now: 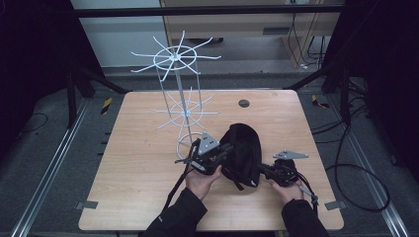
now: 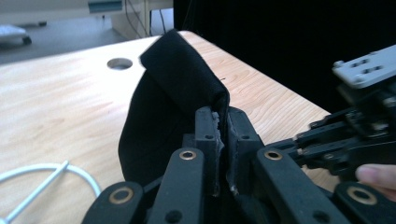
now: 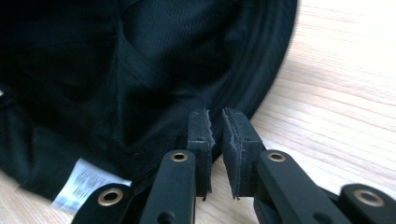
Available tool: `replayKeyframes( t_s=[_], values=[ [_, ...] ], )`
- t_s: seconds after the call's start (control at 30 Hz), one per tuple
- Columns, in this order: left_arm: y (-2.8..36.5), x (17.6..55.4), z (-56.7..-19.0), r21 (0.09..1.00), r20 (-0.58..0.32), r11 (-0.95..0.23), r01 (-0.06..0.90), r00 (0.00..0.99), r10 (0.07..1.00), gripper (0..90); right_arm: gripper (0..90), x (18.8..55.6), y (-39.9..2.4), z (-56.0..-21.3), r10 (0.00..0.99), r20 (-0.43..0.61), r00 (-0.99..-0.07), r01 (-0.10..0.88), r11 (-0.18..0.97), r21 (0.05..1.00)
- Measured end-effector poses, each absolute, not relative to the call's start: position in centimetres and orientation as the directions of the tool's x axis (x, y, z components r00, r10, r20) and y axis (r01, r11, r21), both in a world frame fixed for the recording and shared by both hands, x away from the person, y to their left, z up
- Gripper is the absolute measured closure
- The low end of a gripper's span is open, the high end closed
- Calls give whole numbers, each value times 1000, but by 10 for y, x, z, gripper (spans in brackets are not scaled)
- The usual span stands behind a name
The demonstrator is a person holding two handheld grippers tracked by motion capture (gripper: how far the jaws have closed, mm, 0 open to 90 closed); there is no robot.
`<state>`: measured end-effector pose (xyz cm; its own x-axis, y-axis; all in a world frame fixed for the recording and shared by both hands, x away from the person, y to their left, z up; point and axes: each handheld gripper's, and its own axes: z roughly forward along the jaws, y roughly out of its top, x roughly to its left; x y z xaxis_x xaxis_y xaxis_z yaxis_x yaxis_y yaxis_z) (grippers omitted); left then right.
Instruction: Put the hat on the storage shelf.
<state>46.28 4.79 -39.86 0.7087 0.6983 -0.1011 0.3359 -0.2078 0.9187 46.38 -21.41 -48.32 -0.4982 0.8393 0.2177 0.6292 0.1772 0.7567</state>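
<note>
Left claw (image 2: 223,140) pinches the black hat's (image 2: 177,102) brim; right claw (image 3: 218,140) is nearly pressed together at the rim, its grip on it hard to make out.

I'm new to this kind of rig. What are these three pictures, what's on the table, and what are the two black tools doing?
There is no robot here. A person holds a hand-operated gripper in each hand, and each carries its own camera. The high view looks down from above the person's side of the table; the left gripper and right gripper meet at a black hat. Behind it stands a white wire rack with spokes.

The left gripper view looks along that tool's fingers: they are shut on the hat's brim, which stands up off the wood. The right gripper view shows its fingers at the hat's edge, with a narrow gap between them and no cloth seen inside it. A white label is sewn inside the hat.
</note>
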Motion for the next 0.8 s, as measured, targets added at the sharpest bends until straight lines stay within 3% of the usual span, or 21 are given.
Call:
replayKeyframes(
  t_s=[0.53, 0.8],
  values=[
    [39, 455, -386, 939, -50, -220, 263, 741, 670, 846, 884, 478, -196, -494, 814, 240, -528, 622, 179, 763],
    [45, 464, -390, 935, -59, -213, 285, 715, 697, 846, 800, 462, -202, -475, 798, 213, -563, 541, 162, 825]
  ],
)
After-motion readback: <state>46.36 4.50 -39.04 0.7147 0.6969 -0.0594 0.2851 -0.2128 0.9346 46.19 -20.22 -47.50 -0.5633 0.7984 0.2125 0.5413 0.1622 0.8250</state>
